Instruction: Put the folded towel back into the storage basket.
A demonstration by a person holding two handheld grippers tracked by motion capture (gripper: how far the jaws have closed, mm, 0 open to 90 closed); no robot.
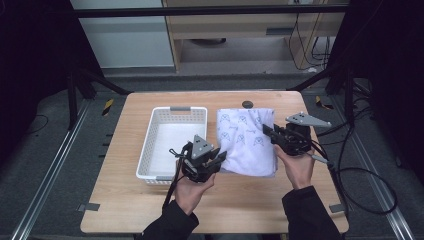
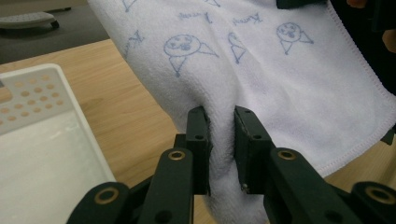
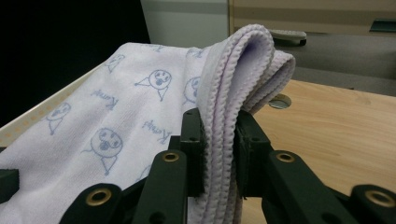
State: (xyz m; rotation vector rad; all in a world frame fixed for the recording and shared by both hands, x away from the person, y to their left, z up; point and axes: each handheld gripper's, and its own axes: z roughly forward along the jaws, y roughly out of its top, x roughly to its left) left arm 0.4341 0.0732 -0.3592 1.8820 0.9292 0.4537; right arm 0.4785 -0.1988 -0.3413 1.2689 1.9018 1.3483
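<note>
- As the folded towel [image 1: 248,141] lay on the wooden table [image 1: 250,200] just right of the white basket [image 1: 172,142], you had it gripped from both sides.
- Your left gripper [image 2: 222,144] pinched a bunched fold at the towel's near-left edge, jaws nearly closed on the cloth.
- Your right gripper [image 3: 219,149] clamped the stacked hems at the right edge, likely so the layers stayed together.
- The two-sided hold looked meant to keep the fold intact for a lift; the basket stood empty alongside.
</note>
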